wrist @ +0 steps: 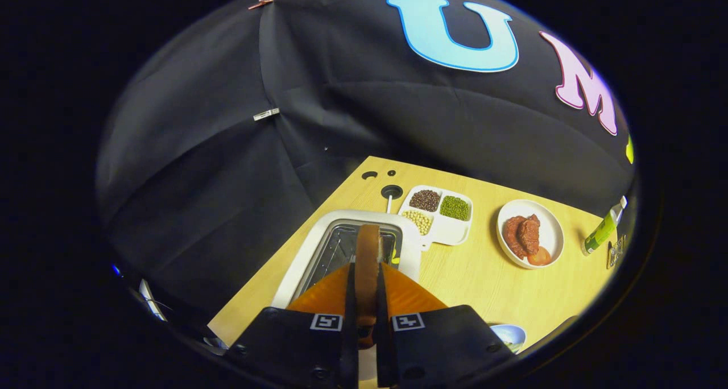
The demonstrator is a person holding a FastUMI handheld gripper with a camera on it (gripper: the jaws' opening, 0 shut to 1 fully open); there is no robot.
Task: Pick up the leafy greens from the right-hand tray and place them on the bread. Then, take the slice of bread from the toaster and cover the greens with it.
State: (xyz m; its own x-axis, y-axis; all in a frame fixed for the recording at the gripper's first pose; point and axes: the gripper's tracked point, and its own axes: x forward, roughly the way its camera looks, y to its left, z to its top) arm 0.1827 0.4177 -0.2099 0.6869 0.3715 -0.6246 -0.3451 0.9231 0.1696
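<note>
Gripper (367, 303) fingers closed on the slice of bread (368, 258), one finger pressing each flat face; slice held upright on edge, crust toward the camera. Slice sits above the white toaster (298, 258), whose slot lies just beyond the fingers at 12 o'clock. On the wooden desk (466, 275), at 1 o'clock from the toaster, a divided tray (449, 232) holds dark, green and pale beans. Further toward 2 o'clock, a white plate (550, 230) carries red pieces. A green bottle (602, 232) stands beyond it.

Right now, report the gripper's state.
Gripper: shut on the slice of bread, held on edge between both fingers above the toaster.
</note>
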